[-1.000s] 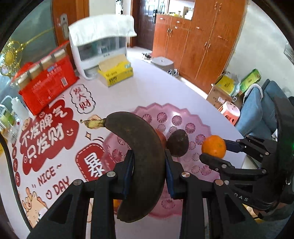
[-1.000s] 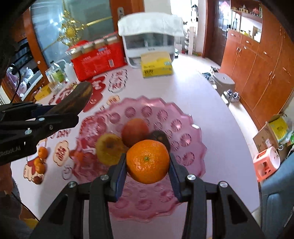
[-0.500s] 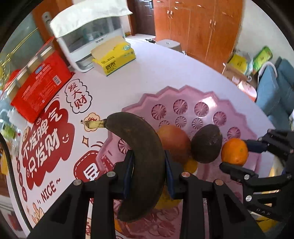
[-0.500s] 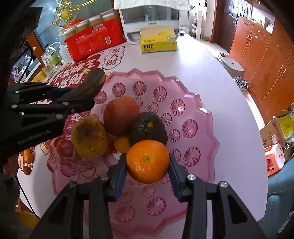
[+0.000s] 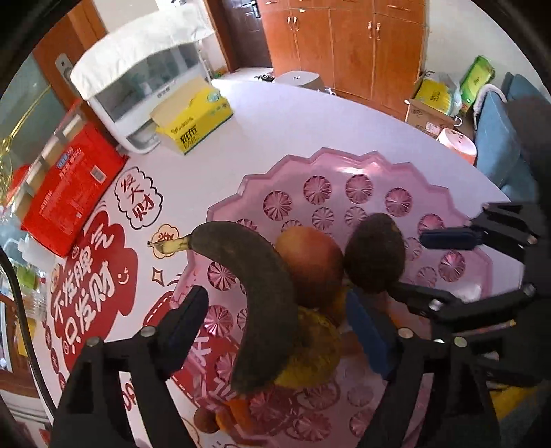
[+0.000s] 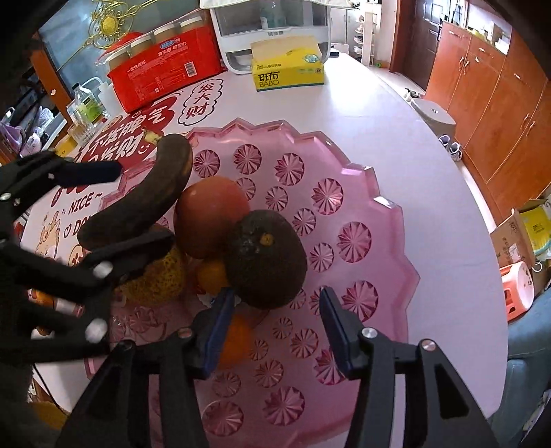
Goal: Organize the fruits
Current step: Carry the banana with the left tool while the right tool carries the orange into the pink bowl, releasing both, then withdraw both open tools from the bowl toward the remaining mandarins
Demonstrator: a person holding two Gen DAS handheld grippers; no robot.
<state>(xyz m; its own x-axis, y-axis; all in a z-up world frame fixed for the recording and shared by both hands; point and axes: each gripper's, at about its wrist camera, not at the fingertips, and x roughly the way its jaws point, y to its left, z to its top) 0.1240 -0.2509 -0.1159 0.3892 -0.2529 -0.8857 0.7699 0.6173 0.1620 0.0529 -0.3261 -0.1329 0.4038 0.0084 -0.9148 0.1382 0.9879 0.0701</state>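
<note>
A blackened banana lies on top of the fruit pile in the pink plate. It sits between the fingers of my left gripper, whose jaws are opening with the pads clear of it. The jaws of my right gripper are opening too. The orange rests on the plate, half hidden behind the left finger. Just ahead lie a dark avocado, a red apple, a spotted yellow fruit and a small orange. The banana leans over them.
At the back of the table stand a yellow tissue box, a red pack of cups and a white appliance. Bottles stand at the far left. The table edge curves close past the plate on the right.
Both grippers came down over the plate and opened. The left let the banana go onto the fruit pile. The right let the orange go onto the plate.
</note>
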